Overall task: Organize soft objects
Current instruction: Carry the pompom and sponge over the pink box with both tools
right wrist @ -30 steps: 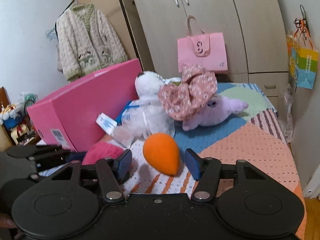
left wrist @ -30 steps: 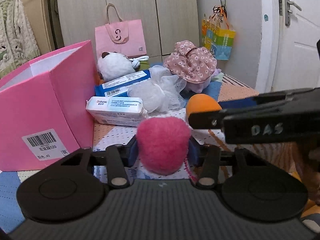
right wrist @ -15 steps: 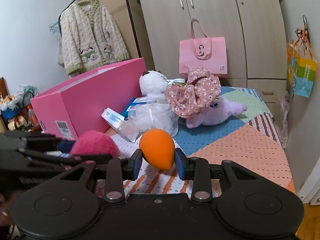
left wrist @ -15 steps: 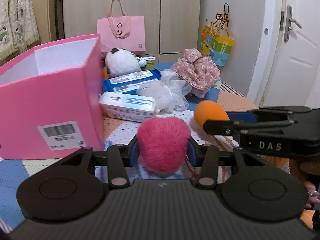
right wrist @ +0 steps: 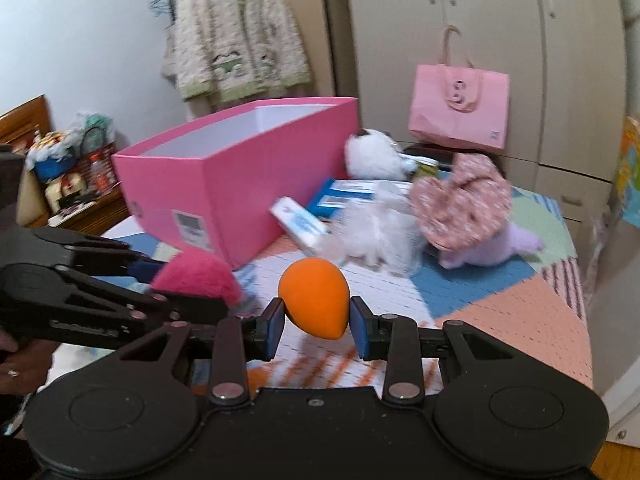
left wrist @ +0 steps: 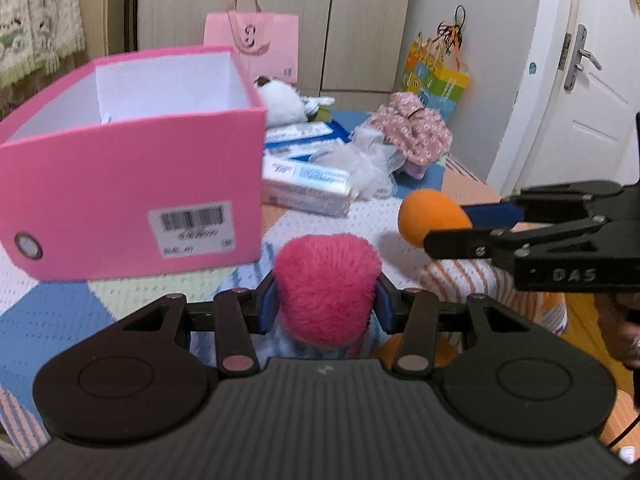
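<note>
- Soft, even indoor lighting; no glare.
- Motion blur smears the barcode label point(left wrist: 191, 219) and the plush pile point(right wrist: 404, 216).
- Fisheye bends the edges; corners vignette dark.

Left gripper point(left wrist: 326, 306) is clamped on a pink pompom point(left wrist: 326, 284); right gripper point(right wrist: 317, 322) pinches an orange sponge point(right wrist: 314, 296), both apparently raised.

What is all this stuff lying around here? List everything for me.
pompom: one, pink, in left gripper
sponge: one, orange, in right gripper
box: one, pink, open, on the mat
wipes packs: two, white and blue, beside the box
mesh puff: one, white, mid mat
plush toys: two, white and lilac, far side
floral cloth: one, pink, on lilac toy
paper bag: one, pink, by the wardrobe
left gripper: black
right gripper: black
</note>
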The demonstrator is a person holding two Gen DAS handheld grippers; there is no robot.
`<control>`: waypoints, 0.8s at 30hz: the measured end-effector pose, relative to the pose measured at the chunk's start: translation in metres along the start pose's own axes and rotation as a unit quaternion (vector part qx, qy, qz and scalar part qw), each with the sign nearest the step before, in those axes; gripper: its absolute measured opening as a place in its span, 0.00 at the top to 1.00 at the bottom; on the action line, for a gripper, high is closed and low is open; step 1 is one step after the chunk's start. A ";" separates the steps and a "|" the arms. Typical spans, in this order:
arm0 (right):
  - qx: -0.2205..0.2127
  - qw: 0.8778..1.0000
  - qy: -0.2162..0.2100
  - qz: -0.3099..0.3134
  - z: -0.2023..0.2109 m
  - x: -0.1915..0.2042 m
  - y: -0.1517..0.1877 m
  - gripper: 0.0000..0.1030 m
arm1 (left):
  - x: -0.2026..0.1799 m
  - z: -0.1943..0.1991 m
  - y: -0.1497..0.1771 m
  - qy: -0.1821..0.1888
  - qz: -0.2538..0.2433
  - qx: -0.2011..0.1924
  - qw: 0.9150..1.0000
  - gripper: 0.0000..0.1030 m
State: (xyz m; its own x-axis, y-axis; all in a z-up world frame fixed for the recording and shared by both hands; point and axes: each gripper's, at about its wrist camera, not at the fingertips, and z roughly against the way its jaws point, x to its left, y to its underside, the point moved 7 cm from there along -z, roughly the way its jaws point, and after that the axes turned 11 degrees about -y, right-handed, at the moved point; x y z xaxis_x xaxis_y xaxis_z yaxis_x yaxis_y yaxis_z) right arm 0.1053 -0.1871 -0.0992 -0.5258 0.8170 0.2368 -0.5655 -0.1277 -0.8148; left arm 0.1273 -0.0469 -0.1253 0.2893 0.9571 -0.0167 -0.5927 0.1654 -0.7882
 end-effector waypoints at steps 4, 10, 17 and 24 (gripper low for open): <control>0.022 0.999 -0.022 -0.008 -0.004 0.015 -0.009 0.61 | 0.015 0.005 0.003 0.005 0.003 0.021 1.000 0.55; 0.060 0.995 -0.066 -0.041 -0.010 0.034 -0.017 0.61 | 0.039 0.022 0.006 0.034 0.008 0.084 0.996 0.55; 0.072 0.991 -0.103 -0.050 -0.016 0.053 -0.040 0.61 | 0.061 0.043 -0.008 0.053 -0.008 0.093 0.994 0.55; 0.060 0.992 -0.112 -0.006 -0.022 0.077 -0.078 0.61 | 0.082 0.060 -0.058 0.045 -0.040 0.044 0.997 0.55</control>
State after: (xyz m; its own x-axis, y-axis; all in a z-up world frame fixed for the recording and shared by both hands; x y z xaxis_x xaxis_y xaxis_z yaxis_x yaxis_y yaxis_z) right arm 0.1233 -0.1016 -0.0291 -0.6388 0.6750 0.3693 -0.6370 -0.1948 -0.7458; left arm 0.1402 0.0360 -0.0442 0.4024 0.9154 -0.0144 -0.6271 0.2641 -0.7328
